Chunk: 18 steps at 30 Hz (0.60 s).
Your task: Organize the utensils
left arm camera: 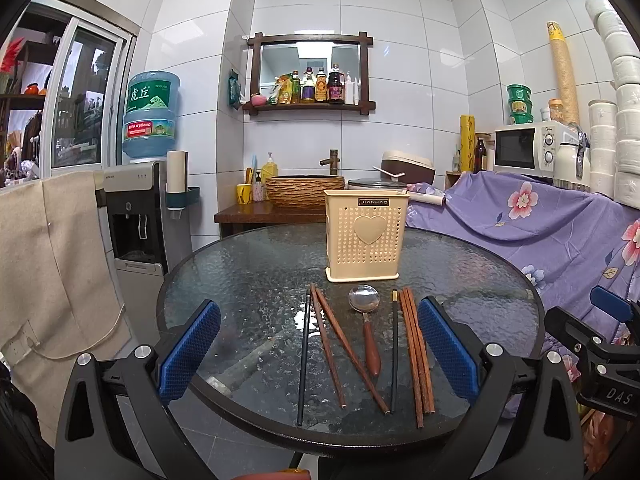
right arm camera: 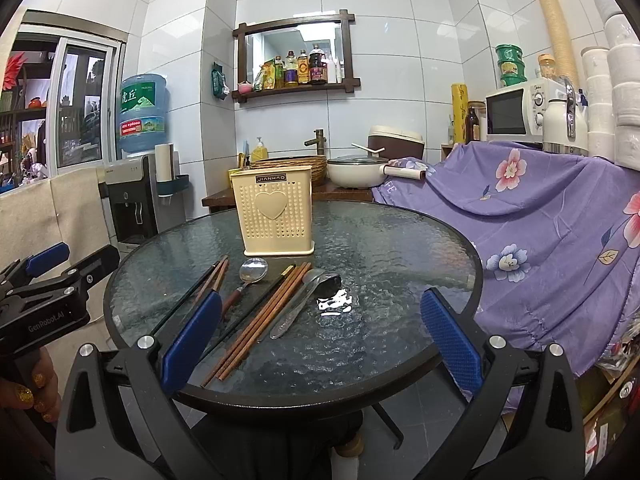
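The round glass bench is the largest thing before both grippers, and its dark rim runs just under the jaws in both views. Its surface is bare beyond the utensils on the left side and, in the right wrist view, ahead of the right jaw, so there is open room there. To the right of the bench a purple flowered cloth hangs close to the rim. Behind the bench stands a wooden counter with a basin.

The cream utensil holder stands upright ahead of the left gripper, a little to the right of the middle line between its jaws. It has small holes and a heart shape on its front. It looks empty from here, but its inside is not visible.

All utensils lie flat on the glass in a row between the holder and the jaws. From the left gripper, two black chopsticks, several brown wooden chopsticks and a spoon with wooden handle lie between the two jaws, pointing toward the holder. From the right gripper, a metal spoon lies between the jaws, just beside the brown chopsticks, and the wooden-handled spoon is near the left jaw.

Both grippers have their jaws wide apart and hold nothing. The left gripper appears at the left edge of the right wrist view.
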Motion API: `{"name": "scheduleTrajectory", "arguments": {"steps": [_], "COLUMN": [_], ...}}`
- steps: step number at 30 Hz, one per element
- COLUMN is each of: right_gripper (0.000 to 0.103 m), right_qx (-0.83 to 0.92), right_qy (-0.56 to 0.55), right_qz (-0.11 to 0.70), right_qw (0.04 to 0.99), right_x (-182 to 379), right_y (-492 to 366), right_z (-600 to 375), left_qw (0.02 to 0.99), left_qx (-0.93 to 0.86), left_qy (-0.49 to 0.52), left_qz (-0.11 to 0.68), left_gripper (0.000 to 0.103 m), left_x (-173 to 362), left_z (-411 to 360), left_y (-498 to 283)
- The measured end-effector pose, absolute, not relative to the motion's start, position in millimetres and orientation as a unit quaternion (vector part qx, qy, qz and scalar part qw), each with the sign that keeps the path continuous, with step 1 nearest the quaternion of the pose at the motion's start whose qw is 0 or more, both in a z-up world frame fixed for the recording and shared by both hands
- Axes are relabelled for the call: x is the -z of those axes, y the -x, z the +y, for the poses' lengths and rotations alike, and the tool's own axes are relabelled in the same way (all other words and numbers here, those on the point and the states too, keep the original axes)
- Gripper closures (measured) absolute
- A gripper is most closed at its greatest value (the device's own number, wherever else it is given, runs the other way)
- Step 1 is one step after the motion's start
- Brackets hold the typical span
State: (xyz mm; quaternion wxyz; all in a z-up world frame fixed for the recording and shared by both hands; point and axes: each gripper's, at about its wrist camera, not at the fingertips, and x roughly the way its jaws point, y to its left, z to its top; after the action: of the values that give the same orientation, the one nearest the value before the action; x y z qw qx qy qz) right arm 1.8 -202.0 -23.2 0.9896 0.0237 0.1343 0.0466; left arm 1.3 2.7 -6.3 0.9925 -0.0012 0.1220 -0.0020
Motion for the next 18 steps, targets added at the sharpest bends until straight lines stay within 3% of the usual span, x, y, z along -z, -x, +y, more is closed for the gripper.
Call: {"name": "scheduleTrajectory", "arguments": {"steps": [18], "right_gripper": [0.005], "right_qx": [-0.045], "right_qy": [-0.02], "right_qz": [0.149], "right_qw": [0.988], "right_x": [29], "right_y": [-12], "right_z": [-201], "left_qw": [0.989], "left_qx": [0.01], "left_qy": [0.01], "left_qz": [0.144], "left_gripper": [0.006], "left_x": [15], "left_z": [14], "left_y": [-13]}}
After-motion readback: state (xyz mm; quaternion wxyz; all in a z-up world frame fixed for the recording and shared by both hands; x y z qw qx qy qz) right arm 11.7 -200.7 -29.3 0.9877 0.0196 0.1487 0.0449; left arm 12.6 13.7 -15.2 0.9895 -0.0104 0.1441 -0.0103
